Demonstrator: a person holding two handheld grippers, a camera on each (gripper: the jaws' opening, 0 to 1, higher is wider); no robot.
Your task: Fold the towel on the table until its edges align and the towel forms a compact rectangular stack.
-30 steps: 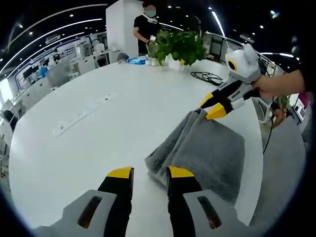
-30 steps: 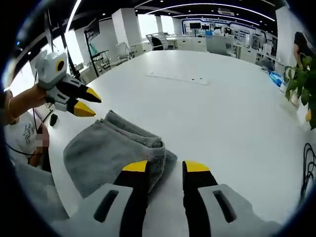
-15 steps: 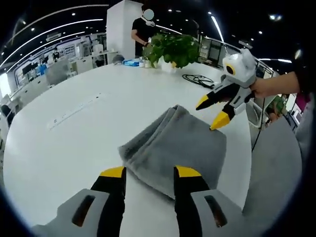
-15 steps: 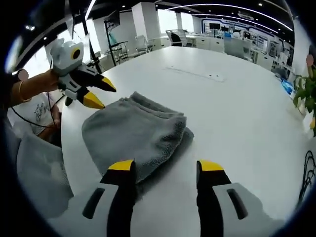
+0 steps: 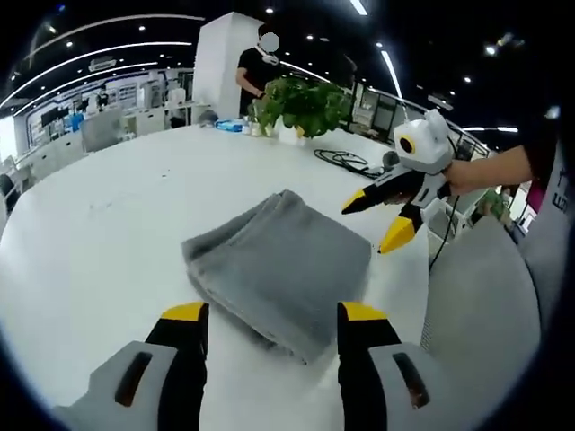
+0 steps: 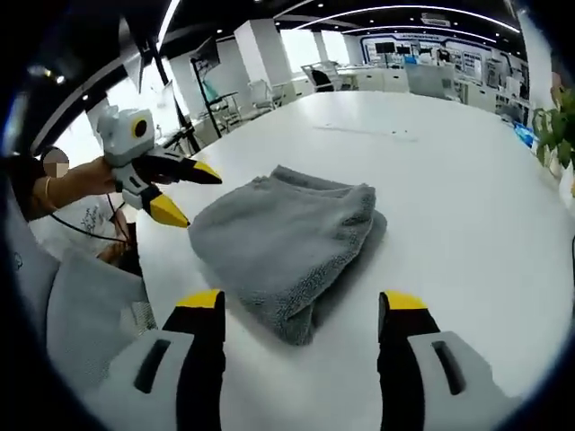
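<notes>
Towel lay folded on the table in the left gripper view; my left hand-held gripper had spread wider and let go. In the right gripper view my right hand-held gripper had likewise widened, empty, so the fold looked finished.

1. The towel is grey and fluffy, folded into a thick, roughly rectangular stack of several layers.
2. It lies flat on the white table, near the table's edge.
3. Its layered edges do not quite line up, with a lower layer peeking out.
</notes>
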